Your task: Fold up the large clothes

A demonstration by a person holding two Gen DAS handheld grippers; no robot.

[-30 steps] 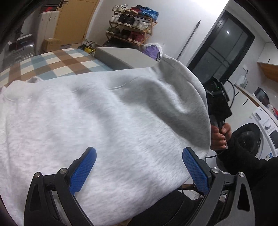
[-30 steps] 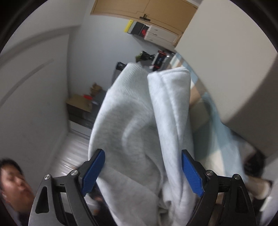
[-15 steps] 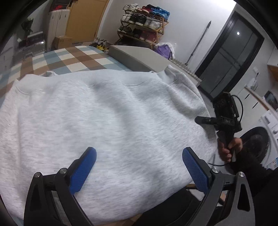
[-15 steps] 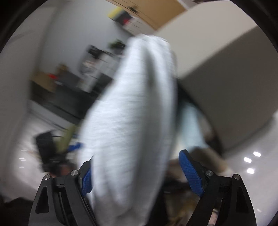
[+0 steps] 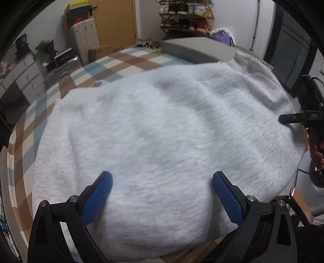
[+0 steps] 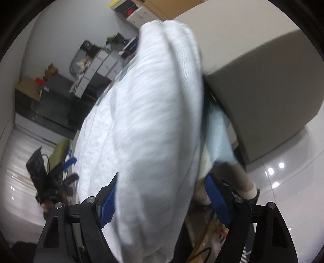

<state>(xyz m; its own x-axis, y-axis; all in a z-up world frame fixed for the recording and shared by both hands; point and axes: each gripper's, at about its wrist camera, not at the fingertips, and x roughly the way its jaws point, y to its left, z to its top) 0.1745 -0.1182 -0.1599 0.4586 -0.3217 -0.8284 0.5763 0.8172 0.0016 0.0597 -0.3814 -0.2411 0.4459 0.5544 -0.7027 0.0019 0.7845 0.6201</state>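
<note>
A large light-grey sweatshirt (image 5: 162,129) lies spread over the checked tablecloth (image 5: 113,66). My left gripper (image 5: 162,194) hovers open just above its near part, blue pads (image 5: 97,198) wide apart, holding nothing. In the right wrist view a thick bunched fold of the same sweatshirt (image 6: 154,125) fills the space between the wide-open pads of my right gripper (image 6: 160,202); the cloth rests against the left pad (image 6: 108,202) and the right pad stands clear of it. The right gripper also shows at the left wrist view's right edge (image 5: 299,118).
A grey cushioned block (image 5: 198,50) lies at the table's far side, also in the right wrist view (image 6: 263,85). A shoe rack (image 5: 186,14), cabinets (image 5: 83,38) and a dark door (image 5: 291,48) stand behind. The wooden table edge (image 5: 301,206) shows at bottom right.
The sweatshirt's raised right side came down and now lies flatter on the table. The right gripper swung downward with the cloth bundle still between its pads. The left gripper stayed open.
</note>
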